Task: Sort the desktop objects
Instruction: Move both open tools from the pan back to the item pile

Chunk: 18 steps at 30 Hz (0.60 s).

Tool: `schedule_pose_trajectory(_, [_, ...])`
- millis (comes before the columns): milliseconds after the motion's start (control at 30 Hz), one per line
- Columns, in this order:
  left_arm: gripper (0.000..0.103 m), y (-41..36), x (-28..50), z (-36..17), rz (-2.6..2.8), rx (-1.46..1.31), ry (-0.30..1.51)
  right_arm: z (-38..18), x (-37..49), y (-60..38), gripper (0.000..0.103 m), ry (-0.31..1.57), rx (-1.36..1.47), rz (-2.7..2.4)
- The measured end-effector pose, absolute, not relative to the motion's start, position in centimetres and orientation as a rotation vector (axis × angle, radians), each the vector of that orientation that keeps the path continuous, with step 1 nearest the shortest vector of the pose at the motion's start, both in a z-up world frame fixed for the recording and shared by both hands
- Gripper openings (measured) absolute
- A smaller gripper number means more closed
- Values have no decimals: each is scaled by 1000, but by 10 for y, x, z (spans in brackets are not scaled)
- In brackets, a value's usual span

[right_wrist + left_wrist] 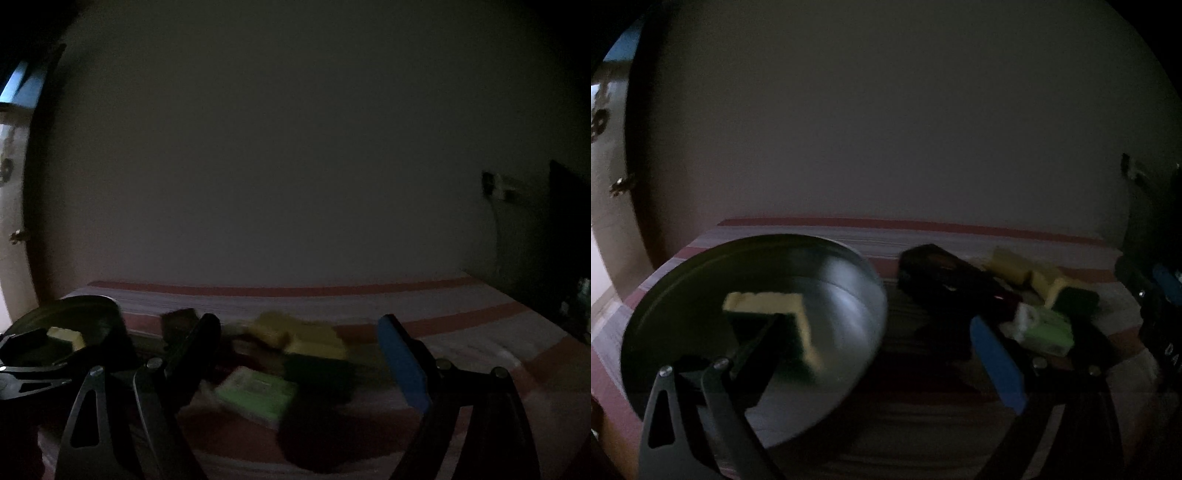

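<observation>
Two dim, blurred views, so we note only what reads clearly. Left wrist view: our left gripper (886,354) has its jaws wide apart with nothing between them; the left finger (757,354) reaches over a metal bowl (846,295), the blue-padded right finger (997,363) stands over the striped cloth (923,424). Inside the bowl, just ahead of the left finger, lies a yellow-and-green sponge (775,306). Ahead of the right finger sit a black box (945,273), a green-and-white packet (1045,328) and more yellow sponges (1027,273), clustered and touching. Right wrist view: our right gripper (303,350) also stands open, empty. Between its fingers, on the cloth, lies the green packet (258,395), with a dark green block (317,365) and yellow sponges (295,332) just beyond. The bowl (74,314) with its sponge (68,336) is off to the left of the jaws, the left gripper (22,365) at its near rim.
</observation>
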<state>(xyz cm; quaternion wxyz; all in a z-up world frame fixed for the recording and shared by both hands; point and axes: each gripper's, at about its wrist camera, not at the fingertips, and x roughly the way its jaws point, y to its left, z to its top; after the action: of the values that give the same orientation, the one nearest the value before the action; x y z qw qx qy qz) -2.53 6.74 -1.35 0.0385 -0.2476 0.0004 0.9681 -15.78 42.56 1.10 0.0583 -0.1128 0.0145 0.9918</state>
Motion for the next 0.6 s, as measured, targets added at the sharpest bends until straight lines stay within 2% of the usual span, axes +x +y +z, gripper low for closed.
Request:
schedule_pose_trajectory(200, [99, 101, -23, -16, 2874, -775, 77, 5, -163, 461, 88, 122, -420, 2939])
schedule_pose_trajectory(400, [99, 122, -22, -24, 2713, -873, 68, -17, -178, 487, 88, 64, -608, 2868])
schedule_pose_trajectory(600, [99, 135, -20, -31, 2655, -928, 97, -35, -184, 505, 87, 247, -842, 2938])
